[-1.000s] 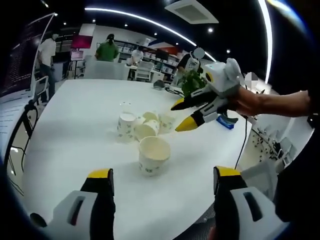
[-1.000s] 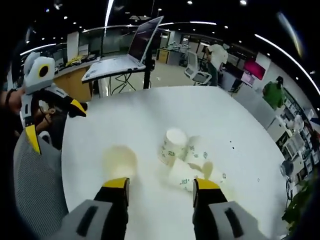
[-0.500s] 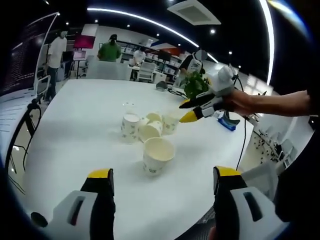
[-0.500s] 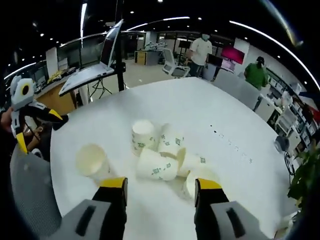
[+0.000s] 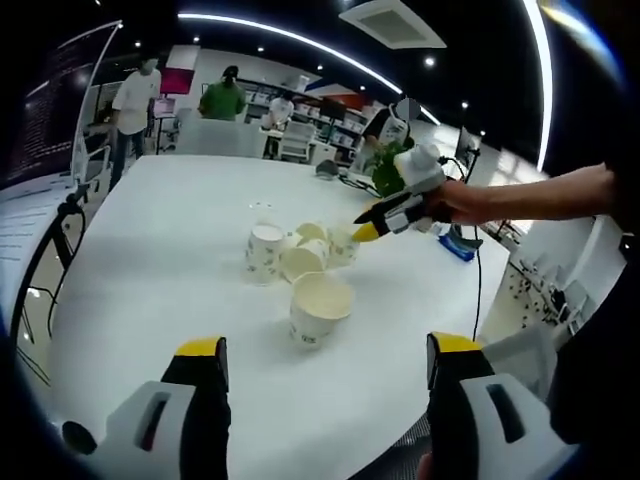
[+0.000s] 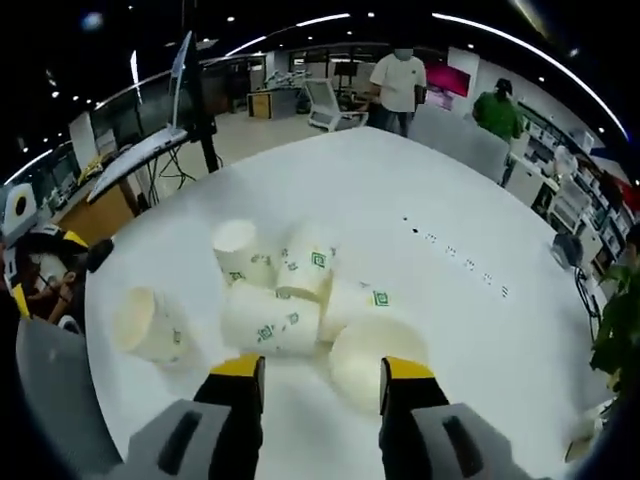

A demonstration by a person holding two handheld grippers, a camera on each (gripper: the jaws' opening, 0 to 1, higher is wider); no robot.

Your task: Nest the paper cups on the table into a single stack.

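Right hand-held gripper (image 6: 320,365), jaws wide and empty, is nearest: a tipped paper cup (image 6: 372,352) lies just ahead, mouth toward it. Left hand-held gripper (image 5: 318,350) waits wide, farther back.

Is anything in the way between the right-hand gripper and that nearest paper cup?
Nothing visible: the right gripper is open, and the nearest cup, lying on its side, sits right at its fingertips on the white table.

Paper cups (image 5: 297,253) clustered on white table (image 5: 150,270); one upright cup (image 5: 318,310) nearer. R gripper (image 5: 372,225) held just beside cluster; L gripper (image 5: 320,360) jaws apart.
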